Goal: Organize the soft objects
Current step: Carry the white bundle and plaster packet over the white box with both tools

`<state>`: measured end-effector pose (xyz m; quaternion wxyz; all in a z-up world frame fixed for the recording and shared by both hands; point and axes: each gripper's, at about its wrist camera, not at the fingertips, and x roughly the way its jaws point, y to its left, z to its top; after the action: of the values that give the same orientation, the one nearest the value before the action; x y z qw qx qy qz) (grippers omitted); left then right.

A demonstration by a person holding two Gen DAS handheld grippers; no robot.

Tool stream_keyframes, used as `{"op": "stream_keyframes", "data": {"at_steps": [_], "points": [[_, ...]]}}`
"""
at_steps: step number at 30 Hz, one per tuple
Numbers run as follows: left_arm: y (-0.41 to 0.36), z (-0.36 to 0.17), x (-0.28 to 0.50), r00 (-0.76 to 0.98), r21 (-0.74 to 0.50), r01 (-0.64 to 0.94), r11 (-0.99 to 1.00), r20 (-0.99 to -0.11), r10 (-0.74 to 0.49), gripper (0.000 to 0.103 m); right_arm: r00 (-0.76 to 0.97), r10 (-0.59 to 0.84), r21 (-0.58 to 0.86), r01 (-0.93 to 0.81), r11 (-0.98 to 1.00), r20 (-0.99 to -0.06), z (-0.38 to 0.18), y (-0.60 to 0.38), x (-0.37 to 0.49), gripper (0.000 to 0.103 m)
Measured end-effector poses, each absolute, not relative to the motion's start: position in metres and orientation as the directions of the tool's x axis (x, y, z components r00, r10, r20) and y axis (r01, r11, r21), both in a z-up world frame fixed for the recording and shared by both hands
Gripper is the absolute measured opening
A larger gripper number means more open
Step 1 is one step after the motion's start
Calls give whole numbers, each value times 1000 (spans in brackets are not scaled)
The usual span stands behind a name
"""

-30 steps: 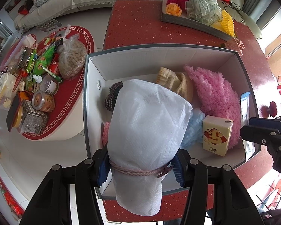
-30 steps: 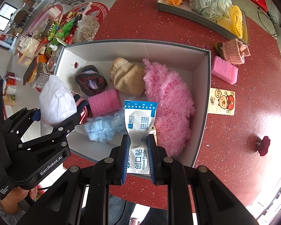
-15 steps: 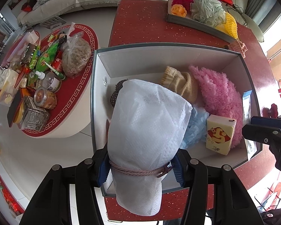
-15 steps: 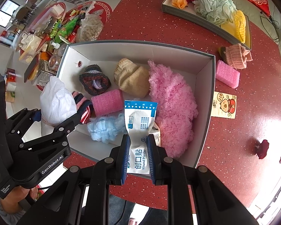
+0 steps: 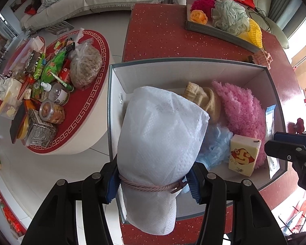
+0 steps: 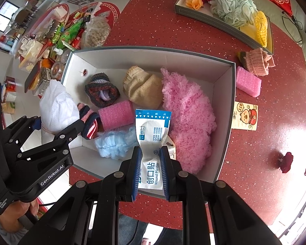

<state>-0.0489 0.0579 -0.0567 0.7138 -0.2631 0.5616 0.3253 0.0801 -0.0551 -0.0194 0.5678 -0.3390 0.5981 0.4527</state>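
Over the box's near-left corner: the left gripper (image 5: 153, 181) is clamped on a white mesh bag (image 5: 161, 134), its blue fingers (image 5: 112, 181) pressing the neck where a pink cord (image 5: 151, 186) ties it.
Bag position: upright, held above the box's left wall, not resting on anything visible.
Right gripper (image 6: 151, 173): closed on a wound plaster packet (image 6: 153, 134), pinching its lower half; the packet's blue top edge hangs over the box interior.
Box (image 6: 226, 106): grey-rimmed, white inside, open, sitting on the red counter (image 6: 153, 26) near its front edge.
Box contents: pink fluffy piece (image 6: 187, 118) along the right wall, tan knit hat (image 6: 142, 87) just beside it, dark knit piece (image 6: 102, 89) toward the left wall, pink foam roll (image 6: 116, 114), light blue puff (image 6: 114, 143), striped sock (image 6: 89, 122) at the near-left corner.
Tissue pack (image 5: 243, 153): stands against the pink fluffy piece near the box's front wall.
Counter, right of box: pink sponge (image 6: 247, 81), pink knit piece (image 6: 257, 61), cartoon tissue packet (image 6: 244, 116).
Counter's far edge: grey tray (image 6: 204, 16) holding a green bath pouf (image 6: 230, 2).
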Motion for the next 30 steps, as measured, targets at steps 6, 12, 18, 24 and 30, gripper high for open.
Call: {"op": "stream_keyframes", "data": {"at_steps": [6,12,18,24,30], "points": [[72,-54,-39,162,-2,-755,656,-970,183,57,-120,124,157,-922,354,-985,-15,-37,82,20],[79,-58,-31,156,-2,-756,655,-972,177,57,-109,139,151,-926,346,-984,-11,-19,83,20],[82,-62,-25,154,-9,-761,649,-974,167,56,-105,138,148,-925,350,-985,-12,-10,84,20],[84,-65,-24,151,-12,-764,645,-975,161,56,-107,135,148,-926,347,-985,-14,-6,83,20],[81,-68,-27,146,-11,-763,646,-977,156,56,-114,130,152,-927,341,-985,-18,-6,81,20]]}}
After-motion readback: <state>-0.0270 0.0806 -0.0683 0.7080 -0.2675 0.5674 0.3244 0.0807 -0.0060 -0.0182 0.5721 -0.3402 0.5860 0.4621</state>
